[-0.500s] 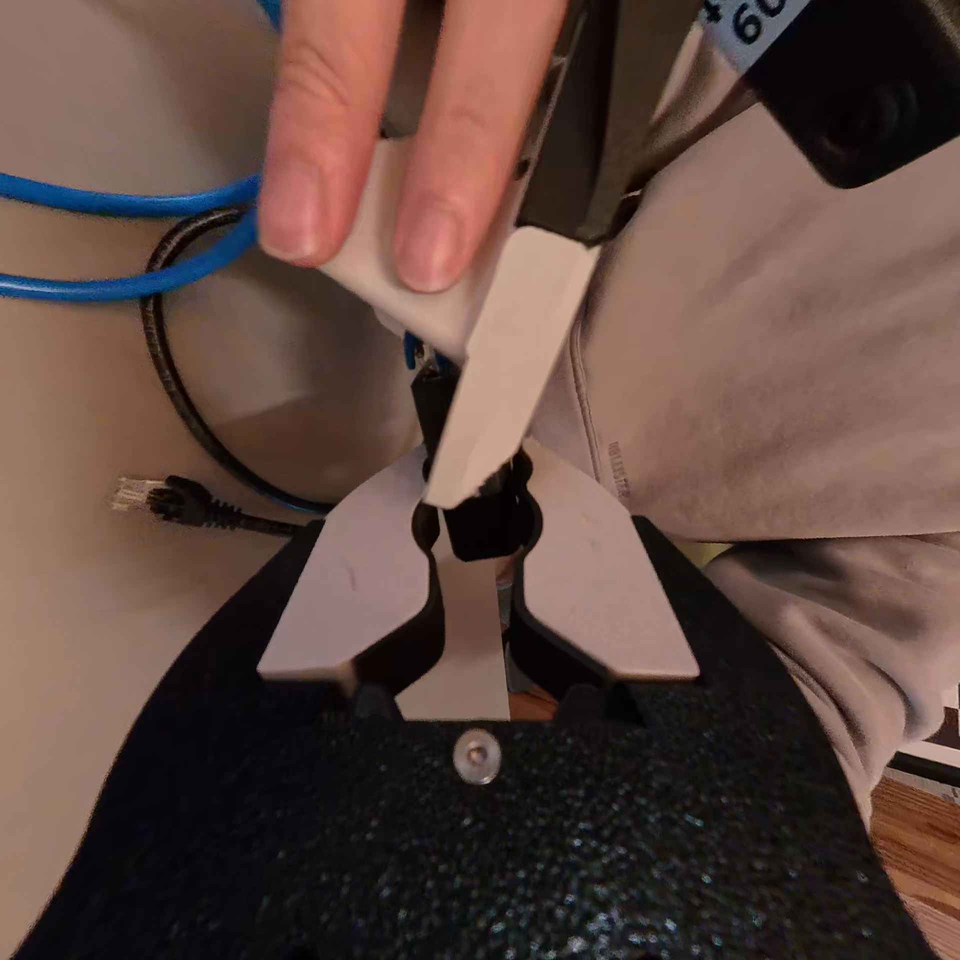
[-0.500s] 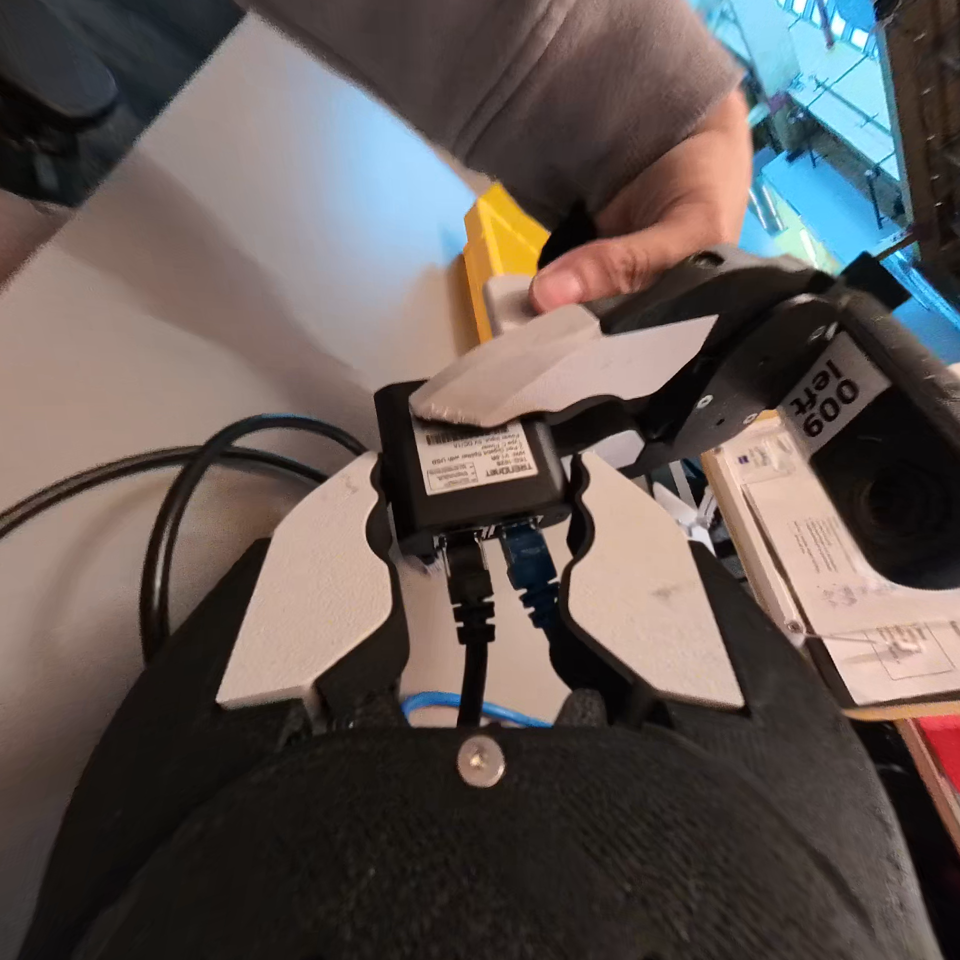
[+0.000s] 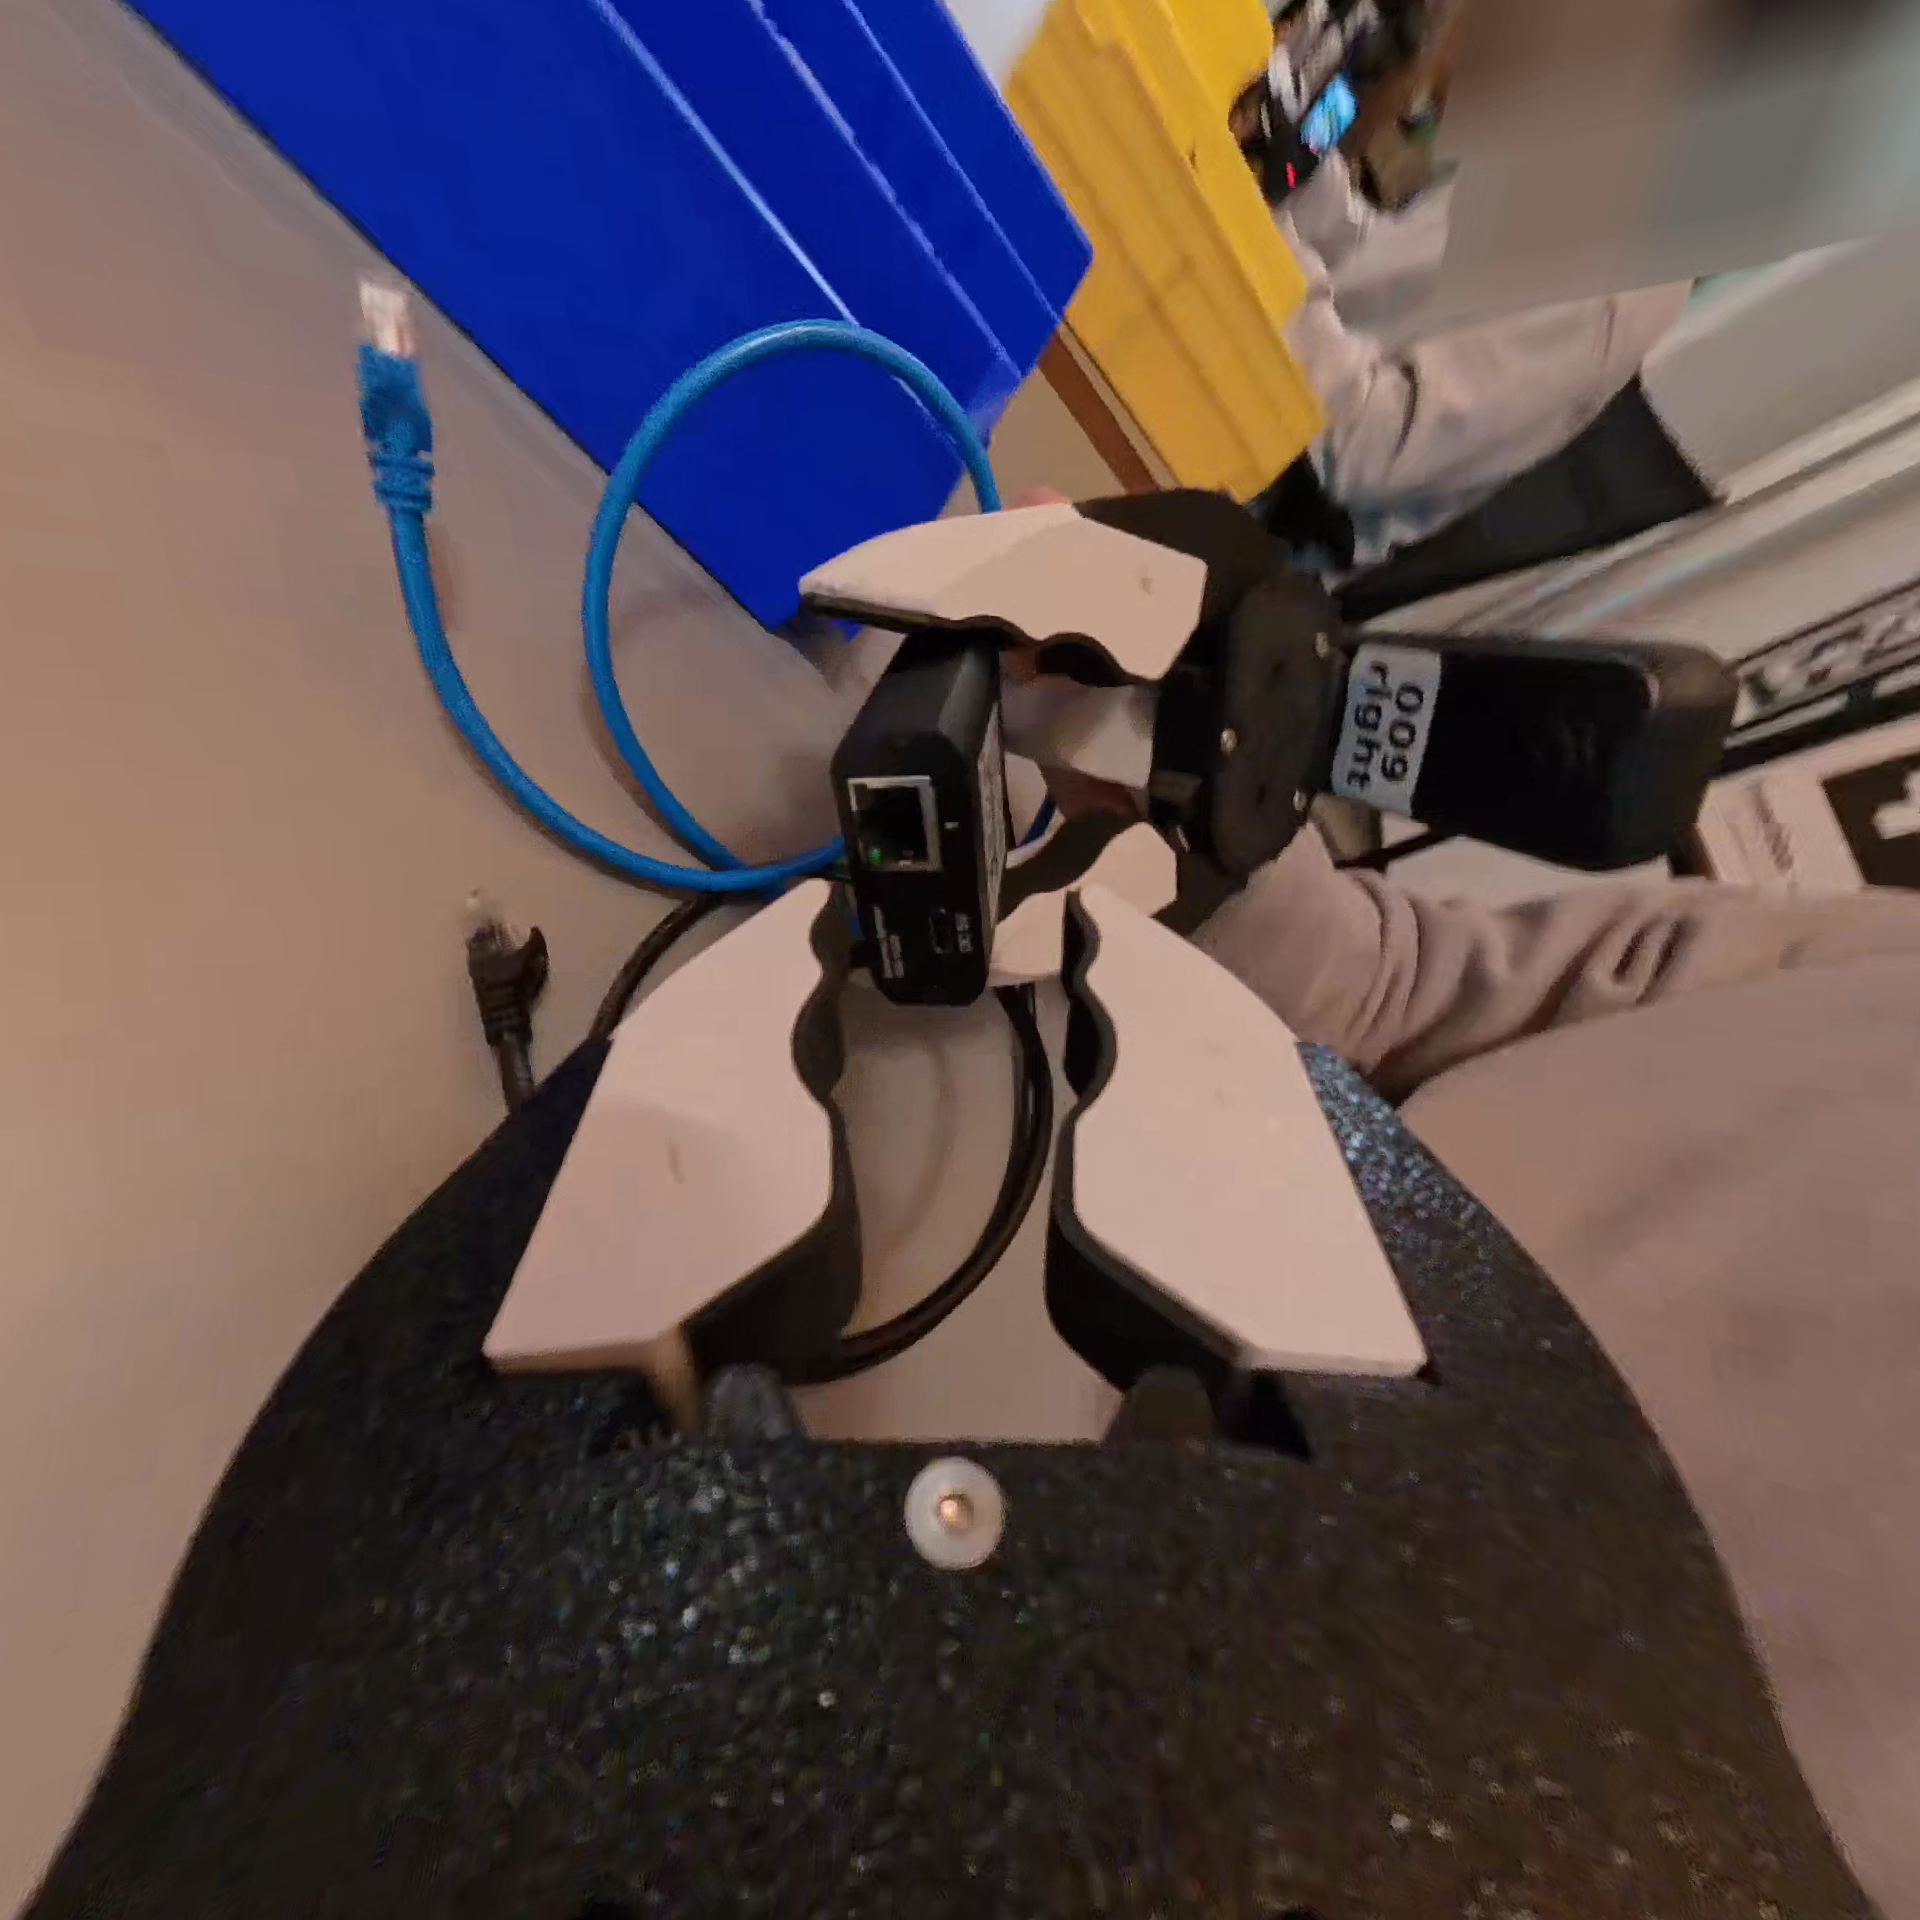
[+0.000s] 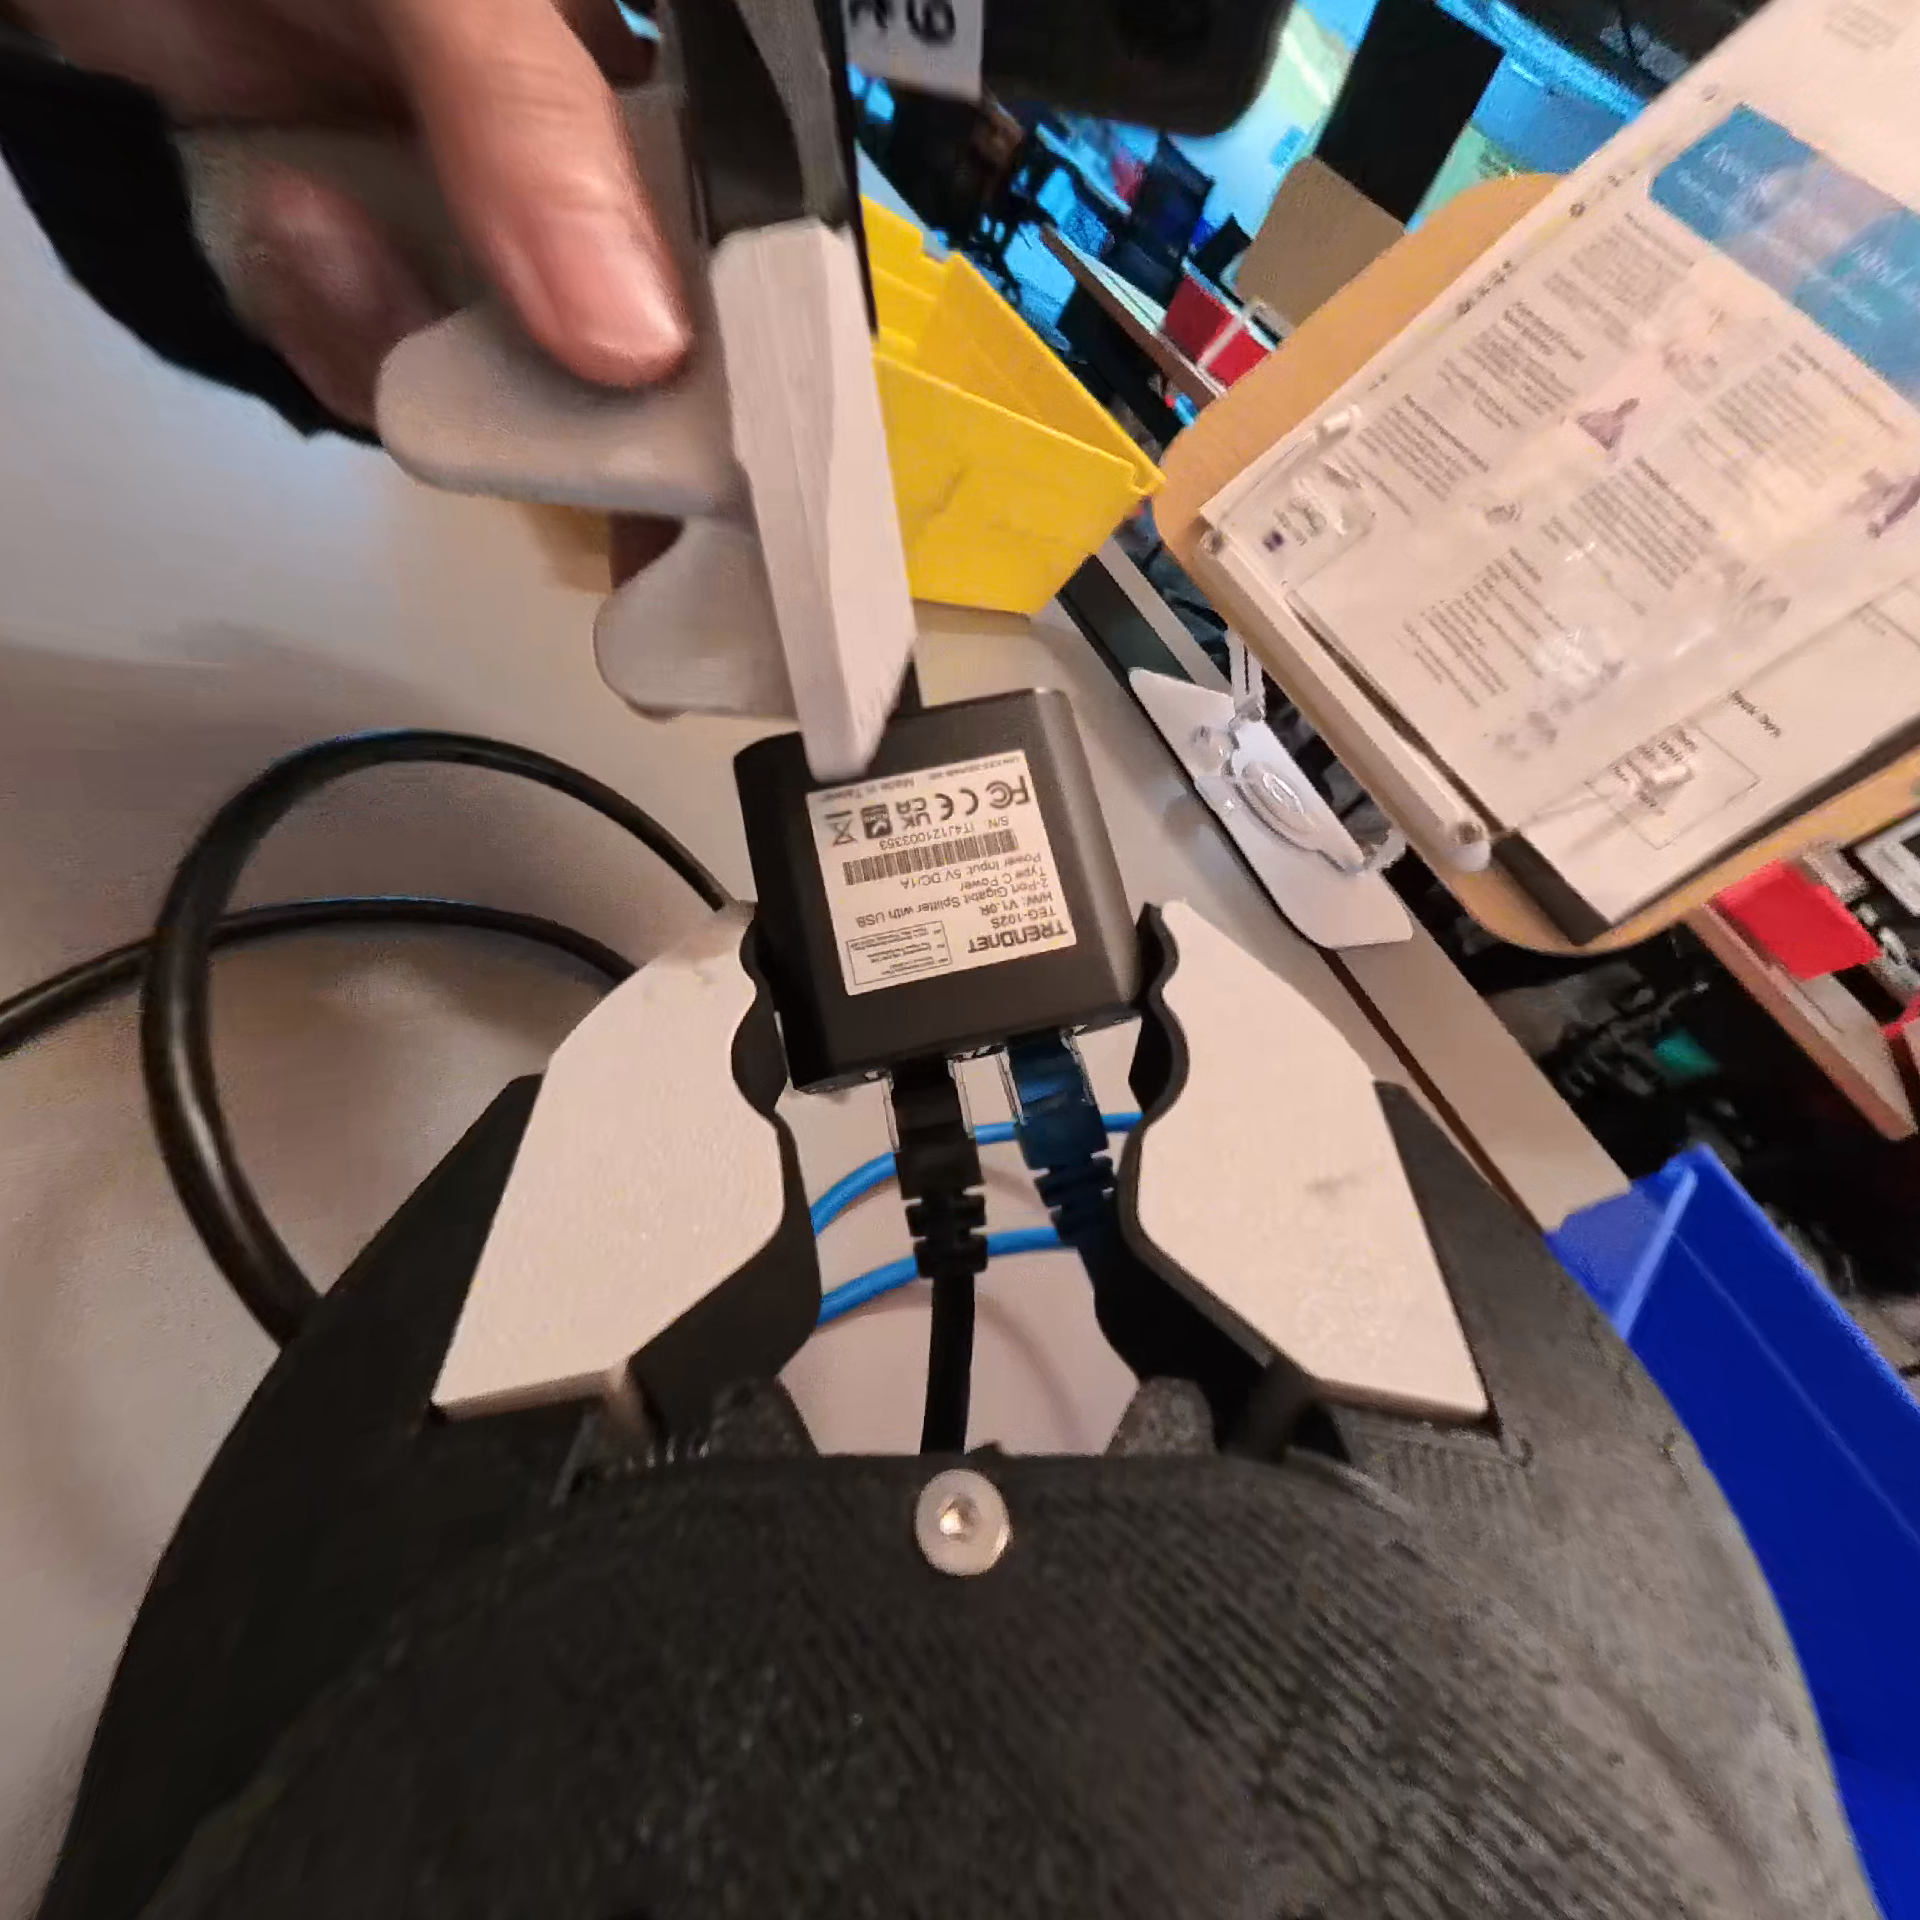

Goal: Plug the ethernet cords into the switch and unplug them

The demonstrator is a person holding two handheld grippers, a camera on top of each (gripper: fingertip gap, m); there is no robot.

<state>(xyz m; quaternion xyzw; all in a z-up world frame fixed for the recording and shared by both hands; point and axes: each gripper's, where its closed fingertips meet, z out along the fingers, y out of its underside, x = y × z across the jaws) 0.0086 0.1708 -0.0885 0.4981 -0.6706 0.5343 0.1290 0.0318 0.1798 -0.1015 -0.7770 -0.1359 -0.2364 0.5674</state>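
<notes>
Now the switch (image 4: 966, 831): up off the bench (image 3: 187, 727), pinched by its two sides.
Right tongs (image 4: 951, 935): closed on the switch (a firm hold, I think).
Left tongs (image 3: 951, 914): wide, holding nothing; the switch sits at 12 o'clock, right at their tips.
Long way of the switch: from 12 to 6 in the right wrist view.
Black cord (image 4: 940, 1174) and blue cord (image 4: 1060, 1132): both plugged in at the 6 o'clock end.
Empty port (image 3: 894, 826): faces the left tongs.
Loose black plug (image 3: 504, 966): on the bench at 9 o'clock from the left tongs.
Nearer tongs: the left ones, so they likely move next.
</notes>
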